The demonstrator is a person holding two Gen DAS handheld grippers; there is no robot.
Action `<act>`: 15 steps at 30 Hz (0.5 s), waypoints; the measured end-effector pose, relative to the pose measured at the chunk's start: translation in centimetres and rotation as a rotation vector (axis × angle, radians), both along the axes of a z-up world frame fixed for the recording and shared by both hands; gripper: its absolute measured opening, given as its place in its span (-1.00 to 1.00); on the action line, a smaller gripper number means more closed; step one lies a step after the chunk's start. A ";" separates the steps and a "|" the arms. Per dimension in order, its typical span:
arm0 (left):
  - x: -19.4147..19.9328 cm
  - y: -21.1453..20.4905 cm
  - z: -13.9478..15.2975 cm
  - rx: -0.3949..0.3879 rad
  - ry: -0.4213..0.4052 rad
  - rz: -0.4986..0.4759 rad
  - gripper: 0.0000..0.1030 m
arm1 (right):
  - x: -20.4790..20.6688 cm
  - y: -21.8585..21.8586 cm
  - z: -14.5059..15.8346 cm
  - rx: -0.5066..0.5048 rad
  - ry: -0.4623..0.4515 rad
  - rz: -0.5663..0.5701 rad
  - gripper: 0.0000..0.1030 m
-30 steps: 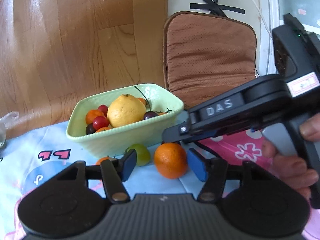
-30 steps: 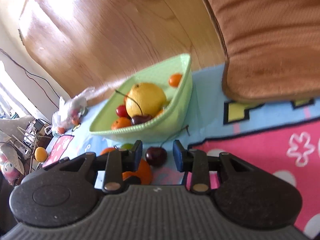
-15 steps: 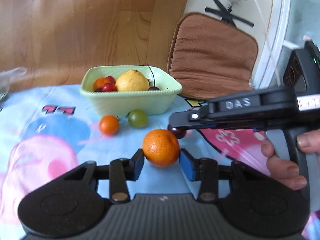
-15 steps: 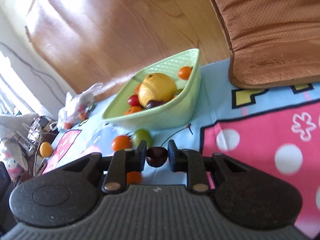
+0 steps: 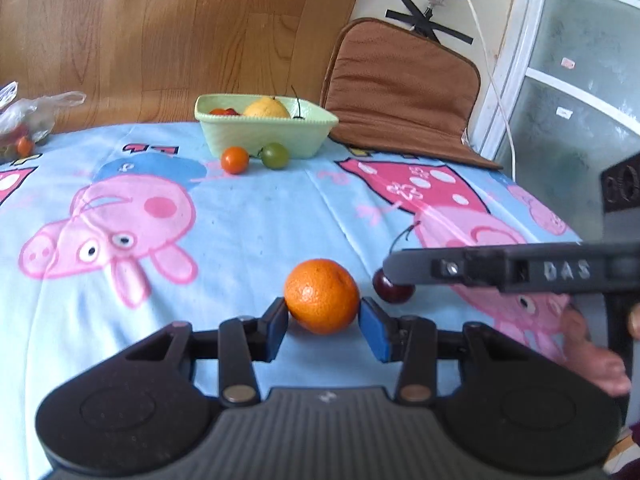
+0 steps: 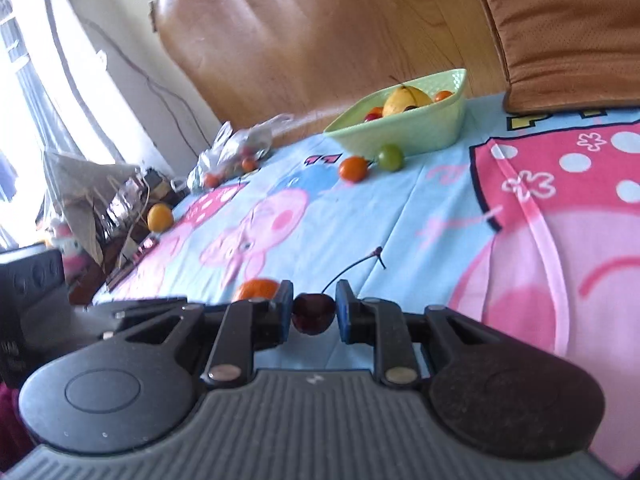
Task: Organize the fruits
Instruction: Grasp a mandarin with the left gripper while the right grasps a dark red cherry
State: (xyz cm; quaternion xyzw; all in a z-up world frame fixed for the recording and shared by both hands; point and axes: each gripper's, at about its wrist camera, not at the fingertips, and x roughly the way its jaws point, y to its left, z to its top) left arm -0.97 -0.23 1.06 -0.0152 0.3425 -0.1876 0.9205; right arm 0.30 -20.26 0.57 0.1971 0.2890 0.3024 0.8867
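My left gripper (image 5: 323, 322) is shut on an orange mandarin (image 5: 322, 295), its blue pads pressed to both sides, above the cartoon-print cloth. My right gripper (image 6: 311, 312) is shut on a dark red cherry (image 6: 313, 313) whose stem points up and right. In the left wrist view that cherry (image 5: 390, 290) hangs under the right gripper's black arm. The mandarin (image 6: 256, 289) shows just left of the right gripper's fingers. Far back stands a pale green bowl (image 5: 264, 136) holding a yellow lemon (image 5: 266, 109) and small fruits. An orange tomato (image 5: 235, 159) and a green fruit (image 5: 275, 155) lie in front of the bowl.
A brown cushion (image 5: 404, 92) leans at the back right beside a white door frame. A clear plastic bag of small fruits (image 6: 232, 152) lies at the cloth's far left. A yellow fruit (image 6: 160, 218) and crumpled foil clutter (image 6: 96, 196) sit off the left edge. A hand (image 5: 600, 356) holds the right gripper.
Both grippers closed on their fruits, the left on the mandarin and the right on the cherry, then drew back from the bowl across the cloth with them.
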 end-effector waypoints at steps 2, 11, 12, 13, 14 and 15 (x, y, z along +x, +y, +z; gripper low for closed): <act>-0.3 0.0 -0.3 0.004 -0.010 0.006 -0.22 | -0.6 0.7 -0.3 -0.038 -0.014 -0.015 -0.48; -2.6 0.6 1.2 0.025 -0.091 0.035 -0.01 | -3.2 1.9 -0.2 -0.175 -0.128 -0.074 0.01; -2.6 0.8 1.4 0.021 -0.095 0.034 0.00 | -3.4 2.0 -0.3 -0.189 -0.140 -0.074 0.02; -2.7 0.9 1.5 0.018 -0.098 0.035 0.01 | -3.6 2.1 -0.4 -0.206 -0.148 -0.071 0.02; -2.6 1.0 1.6 0.015 -0.099 0.037 0.01 | -3.7 2.3 -0.6 -0.225 -0.154 -0.068 0.02; -2.5 1.0 1.6 0.011 -0.097 0.038 0.01 | -3.8 2.4 -0.7 -0.239 -0.158 -0.068 0.02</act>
